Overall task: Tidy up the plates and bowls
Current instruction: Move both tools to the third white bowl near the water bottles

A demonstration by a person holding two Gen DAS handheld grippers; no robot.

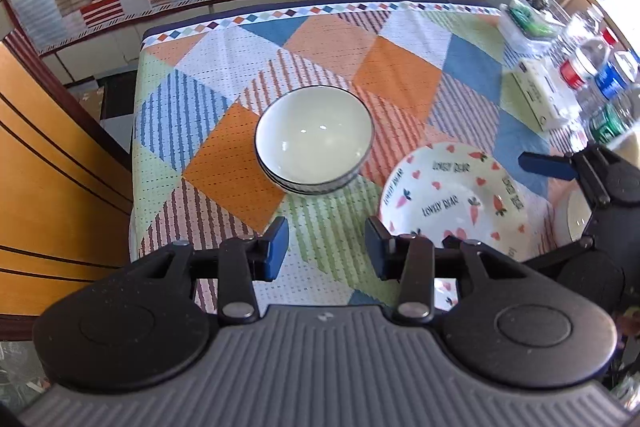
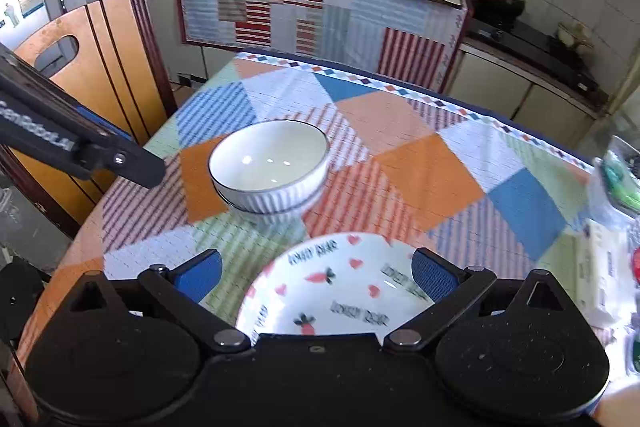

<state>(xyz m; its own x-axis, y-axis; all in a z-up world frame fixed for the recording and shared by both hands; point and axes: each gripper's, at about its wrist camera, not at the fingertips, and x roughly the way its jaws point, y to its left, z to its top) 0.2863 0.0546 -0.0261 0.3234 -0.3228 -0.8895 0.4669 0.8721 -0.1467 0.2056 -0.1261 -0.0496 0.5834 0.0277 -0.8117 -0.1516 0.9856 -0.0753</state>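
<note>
Two white ribbed bowls (image 1: 314,139) sit nested mid-tabletop (image 1: 400,67) on a patchwork cloth of orange, blue and striped diamonds. Just right of them lies a carrot-print plate (image 1: 448,199). Both the left tool (image 1: 326,247) and right tool (image 2: 316,275) hang above with jaws apart, empty. Behind stand a cloth-draped kitchen counter (image 2: 320,7) and a wooden chair (image 2: 100,47).

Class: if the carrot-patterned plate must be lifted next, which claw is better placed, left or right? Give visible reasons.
Probably right. The right claw stands open astride the carrot-patterned plate. The left claw is open over bare tablecloth, nearer the stacked bowls.
</note>
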